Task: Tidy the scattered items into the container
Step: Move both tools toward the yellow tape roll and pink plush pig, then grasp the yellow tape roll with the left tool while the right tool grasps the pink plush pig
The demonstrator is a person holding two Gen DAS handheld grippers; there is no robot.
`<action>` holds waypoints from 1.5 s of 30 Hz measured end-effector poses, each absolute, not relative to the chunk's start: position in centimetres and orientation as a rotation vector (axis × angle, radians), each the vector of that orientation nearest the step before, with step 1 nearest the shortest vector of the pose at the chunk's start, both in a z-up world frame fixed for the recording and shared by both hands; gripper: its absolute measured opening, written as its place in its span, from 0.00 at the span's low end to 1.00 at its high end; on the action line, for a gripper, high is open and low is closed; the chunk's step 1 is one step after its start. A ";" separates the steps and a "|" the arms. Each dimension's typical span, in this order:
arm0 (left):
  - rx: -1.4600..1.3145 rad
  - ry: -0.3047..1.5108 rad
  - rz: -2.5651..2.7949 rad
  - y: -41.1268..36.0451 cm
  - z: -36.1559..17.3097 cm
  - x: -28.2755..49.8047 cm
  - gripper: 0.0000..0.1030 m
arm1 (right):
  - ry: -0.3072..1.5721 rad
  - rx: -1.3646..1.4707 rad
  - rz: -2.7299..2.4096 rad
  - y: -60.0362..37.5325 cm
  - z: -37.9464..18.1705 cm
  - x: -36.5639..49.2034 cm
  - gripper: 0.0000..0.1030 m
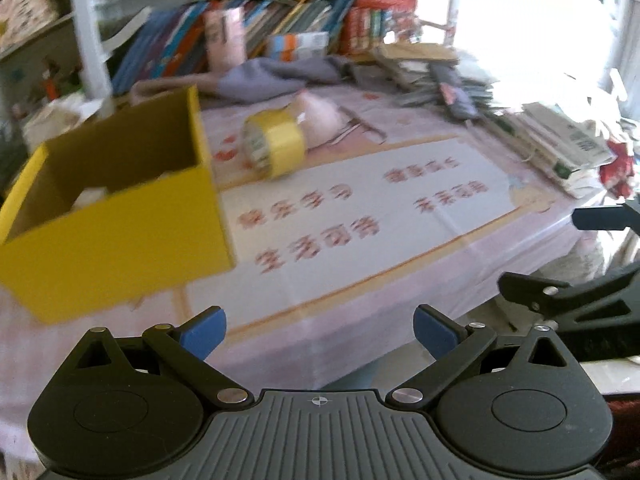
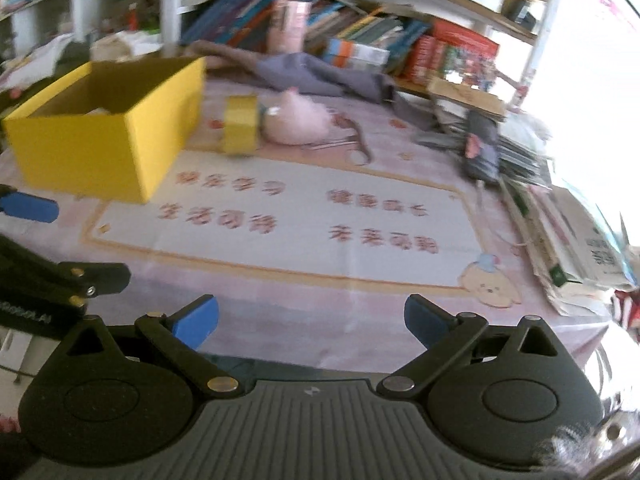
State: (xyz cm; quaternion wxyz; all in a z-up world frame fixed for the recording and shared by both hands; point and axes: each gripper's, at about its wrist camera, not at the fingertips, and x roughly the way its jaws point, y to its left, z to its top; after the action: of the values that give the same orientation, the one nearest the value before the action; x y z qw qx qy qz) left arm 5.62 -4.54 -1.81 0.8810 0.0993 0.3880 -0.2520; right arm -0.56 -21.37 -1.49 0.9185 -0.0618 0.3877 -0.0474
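An open yellow box (image 1: 120, 236) (image 2: 108, 132) stands at the left of the table, with something pale inside. A roll of yellow tape (image 1: 276, 144) (image 2: 240, 128) stands on edge to the right of the box. A pink fluffy toy (image 1: 320, 116) (image 2: 296, 120) lies against the tape. A thin metal tool (image 1: 360, 126) (image 2: 358, 148) lies to the toy's right. My left gripper (image 1: 318, 330) is open and empty, near the table's front edge. My right gripper (image 2: 312, 322) is open and empty, also at the front edge.
A pink printed cloth (image 2: 320, 220) covers the table. Stacks of books and papers (image 1: 560, 148) (image 2: 572, 240) line the right side. A grey cloth (image 1: 272, 76) (image 2: 320, 72) and shelves of books (image 2: 360, 28) stand at the back.
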 end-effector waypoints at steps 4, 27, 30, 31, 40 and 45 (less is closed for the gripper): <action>0.247 0.764 -0.570 -6.9 -1.4 6.9 0.98 | 0.777 -0.097 -0.128 -23.4 -1.3 0.7 0.97; 0.215 0.616 -0.216 -16.0 1.4 20.4 0.98 | 0.695 -0.152 0.182 -34.3 -0.7 17.7 0.97; 0.214 0.651 -0.172 -16.5 0.5 22.4 0.97 | 0.655 -0.218 0.273 -33.8 -1.5 19.6 0.97; 0.212 0.670 -0.160 -16.7 0.1 23.1 0.97 | 0.634 -0.247 0.299 -33.5 -1.9 20.2 0.97; 0.236 0.794 -0.060 -17.1 -3.4 26.7 0.96 | 0.446 -0.566 0.533 -30.1 -5.5 26.5 0.95; 0.225 0.852 -0.045 -17.0 -4.6 27.9 0.86 | 0.407 -0.690 0.651 -28.0 -7.7 29.0 0.95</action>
State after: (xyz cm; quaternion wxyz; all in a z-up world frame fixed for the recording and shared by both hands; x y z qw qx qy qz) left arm 27.90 -16.97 -4.56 0.9042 0.1088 0.4125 -0.0220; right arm 29.02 -28.03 -7.74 0.8697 -0.3298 0.1946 0.3114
